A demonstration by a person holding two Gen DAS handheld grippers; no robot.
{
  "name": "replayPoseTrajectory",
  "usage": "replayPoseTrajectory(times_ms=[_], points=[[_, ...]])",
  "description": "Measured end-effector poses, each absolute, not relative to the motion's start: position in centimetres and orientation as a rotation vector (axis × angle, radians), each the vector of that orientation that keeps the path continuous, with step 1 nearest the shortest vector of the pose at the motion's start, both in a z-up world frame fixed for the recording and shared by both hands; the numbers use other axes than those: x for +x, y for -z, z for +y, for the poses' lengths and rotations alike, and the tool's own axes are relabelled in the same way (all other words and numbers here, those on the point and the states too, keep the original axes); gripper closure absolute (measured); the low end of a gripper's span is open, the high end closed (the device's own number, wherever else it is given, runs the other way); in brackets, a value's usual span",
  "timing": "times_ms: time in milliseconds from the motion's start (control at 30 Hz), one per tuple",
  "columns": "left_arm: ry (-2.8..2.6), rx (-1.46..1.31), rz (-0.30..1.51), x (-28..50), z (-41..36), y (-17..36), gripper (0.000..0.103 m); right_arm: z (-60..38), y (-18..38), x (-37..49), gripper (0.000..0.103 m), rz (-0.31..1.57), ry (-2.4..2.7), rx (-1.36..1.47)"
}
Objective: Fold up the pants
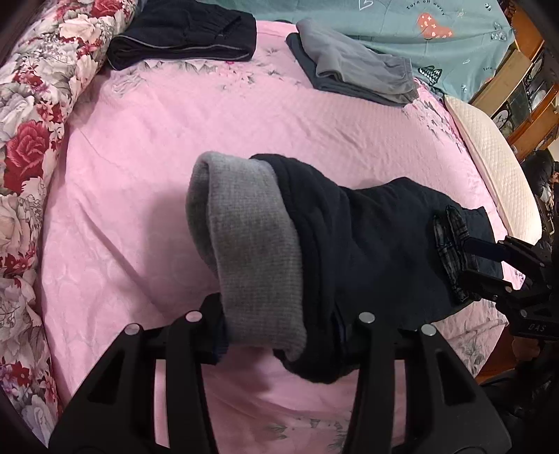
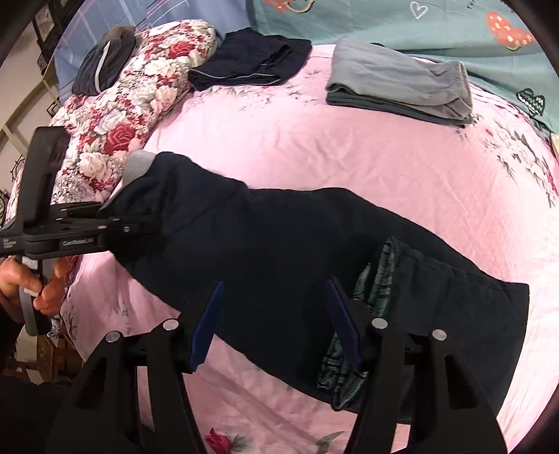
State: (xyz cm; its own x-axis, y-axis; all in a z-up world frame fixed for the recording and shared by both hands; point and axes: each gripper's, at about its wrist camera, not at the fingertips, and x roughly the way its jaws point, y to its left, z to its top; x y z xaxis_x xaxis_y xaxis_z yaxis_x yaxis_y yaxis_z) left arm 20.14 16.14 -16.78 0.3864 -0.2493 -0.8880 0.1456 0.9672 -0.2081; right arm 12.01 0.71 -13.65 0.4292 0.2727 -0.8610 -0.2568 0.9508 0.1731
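Note:
Dark navy pants [image 1: 367,251] with a grey inner lining [image 1: 251,237] and a plaid waistband lining [image 2: 370,290] hang between my two grippers over the pink bedspread [image 1: 139,167]. My left gripper [image 1: 279,331] is shut on the leg end where the grey lining turns out; it also shows in the right wrist view [image 2: 139,223]. My right gripper [image 2: 276,321] has its blue pads [image 2: 206,324] wide apart around the waist end of the pants [image 2: 279,251]; it also shows in the left wrist view [image 1: 489,265].
Folded dark pants [image 1: 181,35] and folded grey pants [image 1: 356,66] lie at the far side of the bed. A rolled floral quilt [image 1: 31,139] runs along the left. A teal blanket [image 1: 401,21] lies behind. A white pillow [image 1: 496,167] is at the right.

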Motion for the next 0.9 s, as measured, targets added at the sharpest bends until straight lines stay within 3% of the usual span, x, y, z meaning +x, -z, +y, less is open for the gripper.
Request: replayPoseTrajectory(times_ms=[300, 500, 667, 900], points=[[0.242, -0.118, 1.069, 19.3, 15.7, 15.0, 0.061, -4.4, 12.9, 11.8, 0.043, 0.978, -0.198, 0.142], [0.244, -0.144, 1.014, 18.6, 15.2, 13.3, 0.062, -3.5, 18.4, 12.0, 0.042, 1.164, -0.153, -0.016], [0.285, -0.129, 0.943, 18.0, 12.9, 10.6, 0.063, -1.8, 18.9, 11.2, 0.039, 1.122, -0.168, -0.169], [0.405, -0.054, 0.846, 16.8, 6.2, 6.3, 0.064, -7.2, 16.8, 10.6, 0.039, 1.077, -0.206, 0.143]])
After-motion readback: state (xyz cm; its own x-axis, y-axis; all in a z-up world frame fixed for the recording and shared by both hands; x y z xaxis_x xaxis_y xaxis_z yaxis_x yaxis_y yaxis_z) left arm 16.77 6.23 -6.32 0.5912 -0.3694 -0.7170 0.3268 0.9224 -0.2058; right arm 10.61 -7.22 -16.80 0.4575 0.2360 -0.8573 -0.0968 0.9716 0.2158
